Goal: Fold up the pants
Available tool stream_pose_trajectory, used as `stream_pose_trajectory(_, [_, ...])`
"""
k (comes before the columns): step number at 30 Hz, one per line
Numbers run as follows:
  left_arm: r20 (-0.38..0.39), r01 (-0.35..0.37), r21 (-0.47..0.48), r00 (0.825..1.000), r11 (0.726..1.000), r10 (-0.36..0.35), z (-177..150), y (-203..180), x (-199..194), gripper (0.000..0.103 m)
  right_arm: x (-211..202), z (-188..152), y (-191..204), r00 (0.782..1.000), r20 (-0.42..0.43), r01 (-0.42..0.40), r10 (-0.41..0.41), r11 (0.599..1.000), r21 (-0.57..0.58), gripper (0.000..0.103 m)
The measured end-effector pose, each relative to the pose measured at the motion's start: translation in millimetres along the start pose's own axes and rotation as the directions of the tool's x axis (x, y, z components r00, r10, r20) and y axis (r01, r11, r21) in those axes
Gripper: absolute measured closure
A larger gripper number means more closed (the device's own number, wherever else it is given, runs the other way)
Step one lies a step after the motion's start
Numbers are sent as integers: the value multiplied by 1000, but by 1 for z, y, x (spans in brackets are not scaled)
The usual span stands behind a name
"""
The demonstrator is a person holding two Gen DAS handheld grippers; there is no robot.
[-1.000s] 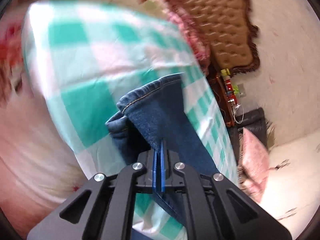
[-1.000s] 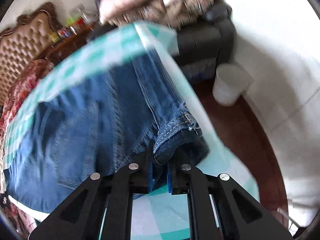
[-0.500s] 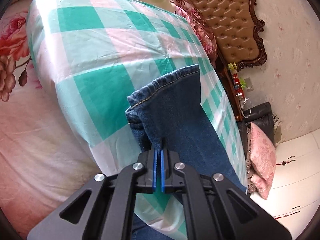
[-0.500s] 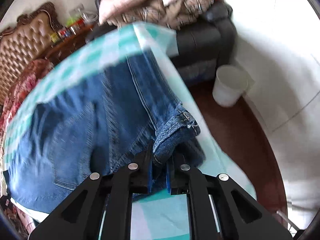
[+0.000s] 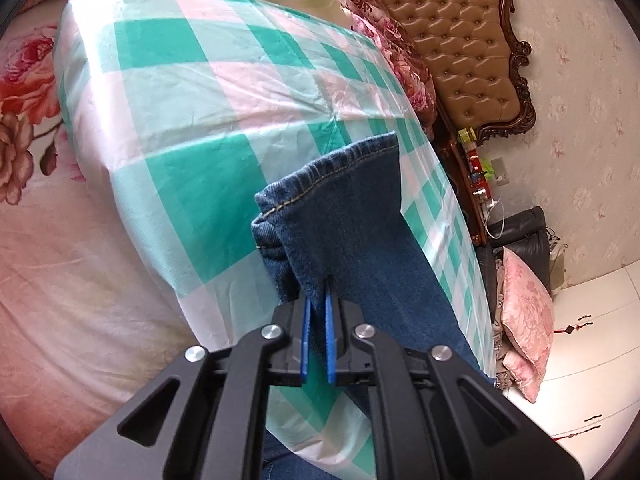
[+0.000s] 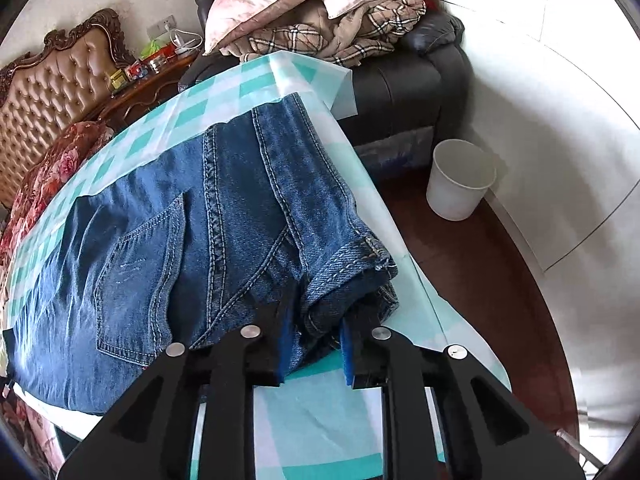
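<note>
Both grippers had just been easing their jaws apart as we watched. Our left gripper (image 5: 316, 316) showed a narrow slot between its blue pads with the leg hem's fold loose in it — no longer pinched, by our reading. Our right gripper (image 6: 314, 344) stood wider, the bunched waistband corner sitting between the pads without being pressed.

We went big to small. First the checked sheet (image 5: 192, 112), green, white and pink, spread over the bed. On it lay the jeans (image 6: 168, 232), back pocket up, folded lengthwise so one leg sat on the other. Their long axis ran along the sheet's near edge: waistband towards the dark sofa (image 6: 404, 84), hems towards the flowered bedding (image 5: 24, 92). Then the hem (image 5: 332, 168), stitched edge facing away from our left camera, and last the waistband corner (image 6: 352, 256), rumpled.

We judged this the letting-go after the first lengthwise fold — the cloth laid down, both ends being released. Next move, as we saw it: back both tools clear without dragging denim, smooth that crumpled waistband corner, then take the hems and carry them over towards the waistband.
</note>
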State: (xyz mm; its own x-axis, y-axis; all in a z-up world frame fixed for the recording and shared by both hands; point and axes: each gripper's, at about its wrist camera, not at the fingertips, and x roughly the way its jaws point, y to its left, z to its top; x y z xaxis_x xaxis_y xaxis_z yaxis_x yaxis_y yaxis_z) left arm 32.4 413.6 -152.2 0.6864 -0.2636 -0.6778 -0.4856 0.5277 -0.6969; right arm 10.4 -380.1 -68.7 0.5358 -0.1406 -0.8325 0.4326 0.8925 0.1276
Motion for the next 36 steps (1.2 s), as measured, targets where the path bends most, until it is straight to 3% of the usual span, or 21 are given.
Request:
stream_pose_trajectory(2, [29, -5, 4, 1000, 1000, 4, 1, -2, -8, 77, -4, 0, 4, 1000, 12, 10, -10, 1000, -15, 90])
stream_pose_trajectory(5, [70, -49, 15, 996, 999, 48, 3, -4, -18, 77, -9, -1, 8, 999, 27, 29, -28, 999, -30, 91])
stream_pose_trajectory(8, [179, -142, 34, 975, 989, 134, 4, -13, -38, 77, -16, -1, 16, 997, 51, 59, -56, 996, -64, 91])
stream_pose_trajectory(10, [268, -190, 128, 952, 973, 150, -4, -40, -48, 77, -16, -2, 20, 995, 56, 82, -77, 993, -84, 91])
stream_pose_trajectory(12, [320, -210, 271, 940, 939, 118, -18, -78, -47, 67, -11, -4, 21, 994, 38, 106, -103, 990, -94, 90])
stream_pose_trajectory(14, [315, -195, 490, 949, 850, 37, -47, -136, -32, 53, -7, -6, 20, 990, 9, 140, -140, 985, -100, 86])
stream_pose_trajectory(15, [273, -165, 603, 962, 781, -7, -65, -168, -19, 52, -9, -7, 17, 990, 8, 138, -137, 987, -88, 83])
stream_pose_trajectory(17, [178, -93, 739, 982, 668, -60, -97, -212, 5, 52, -20, -9, 10, 991, 5, 131, -130, 990, -52, 77])
stream_pose_trajectory(18, [114, -40, 791, 990, 611, -83, -113, -233, 19, 52, -30, -9, 6, 985, 15, 172, -171, 984, -40, 76])
stream_pose_trajectory(19, [17, 40, 844, 995, 534, -103, -134, -259, 39, 52, -41, -9, 3, 975, 38, 221, -219, 974, -42, 73])
stream_pose_trajectory(20, [-63, 106, 879, 992, 465, -106, -153, -282, 58, 52, -48, -8, 2, 968, 58, 245, -242, 969, -44, 72])
stream_pose_trajectory(21, [-114, 147, 897, 988, 416, -104, -167, -298, 72, 52, -58, -3, 1, 961, 87, 266, -261, 963, -46, 71])
stream_pose_trajectory(22, [-193, 214, 913, 977, 346, -95, -187, -319, 94, 52, -65, 6, 3, 961, 110, 263, -256, 963, -55, 70])
stream_pose_trajectory(24, [-319, 321, 913, 947, 254, -49, -215, -351, 139, 55, -74, 31, 19, 966, 171, 217, -196, 969, -116, 70])
stream_pose_trajectory(27, [-386, 370, 906, 921, 203, 43, -242, -376, 196, 60, -62, 63, 55, 977, 202, 123, -74, 962, -244, 70])
stream_pose_trajectory(30, [-406, 384, 908, 905, 170, 126, -254, -383, 231, 67, -17, 91, 90, 987, 158, 91, -40, 940, -330, 70])
stream_pose_trajectory(32, [-431, 410, 900, 887, 148, 168, -258, -384, 243, 86, 9, 99, 104, 990, 137, 93, -45, 925, -367, 70])
stream_pose_trajectory(34, [-400, 387, 916, 895, 100, 196, -267, -388, 250, 101, 38, 103, 110, 988, 125, 133, -91, 912, -387, 70])
stream_pose_trajectory(36, [-376, 363, 926, 908, 103, 185, -263, -393, 252, 101, 58, 103, 109, 984, 108, 174, -143, 907, -383, 71])
